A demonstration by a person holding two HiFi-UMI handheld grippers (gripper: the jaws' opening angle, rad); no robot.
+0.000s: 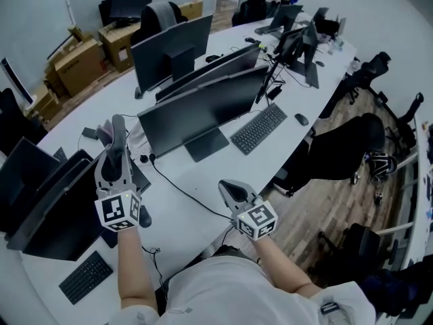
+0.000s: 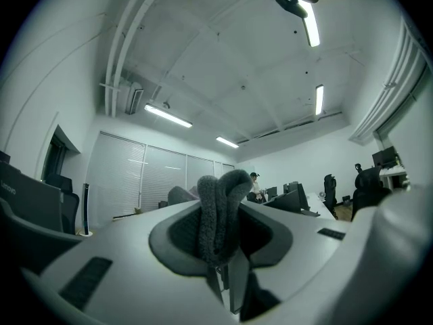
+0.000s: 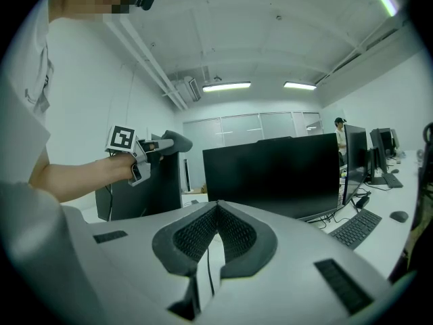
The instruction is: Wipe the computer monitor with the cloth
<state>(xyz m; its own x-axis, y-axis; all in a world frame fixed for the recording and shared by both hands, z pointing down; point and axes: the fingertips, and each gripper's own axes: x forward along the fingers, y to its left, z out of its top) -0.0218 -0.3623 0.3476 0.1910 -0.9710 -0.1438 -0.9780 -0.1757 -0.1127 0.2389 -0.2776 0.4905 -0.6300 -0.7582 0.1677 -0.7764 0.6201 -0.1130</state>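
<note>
Grey cloth [image 2: 218, 205], folded into a thick wad and pinched between the fingers of the left gripper [image 2: 220, 234], with the rounded fold poking out past the tips. Clamped tight on it, presumably to present soft padding rather than hard fingers to the glass. Tilted upward, tips aimed at the ceiling more than at any screen.

Computer monitor [image 1: 203, 108] ahead of the left fingers and off to their right, near but clearly apart. Dark screen, upright on its foot on the white desk [image 1: 196, 175]. No contact between cloth and screen, so wiping judged not yet begun. Next move likely a swing of the left fingers rightward and down onto the panel.

Right gripper [image 3: 215, 207] with fingers shut tip to tip on nothing. Held low above the near edge of the desk, short of the monitor's foot. Probably kept closed simply to stay out of the way, with one tool enough for wiping. Straight ahead of the right fingers, the monitor's black face. Up and to their left, the raised left gripper with its cloth.

Black cable [image 1: 181, 187] running across the desk between the two pairs of fingers. Keyboard [image 1: 259, 128] ahead of the right fingers and slightly to their right, beside the monitor's foot. Farther beyond both pairs of fingers, more dark monitors, office chairs and cardboard boxes.
</note>
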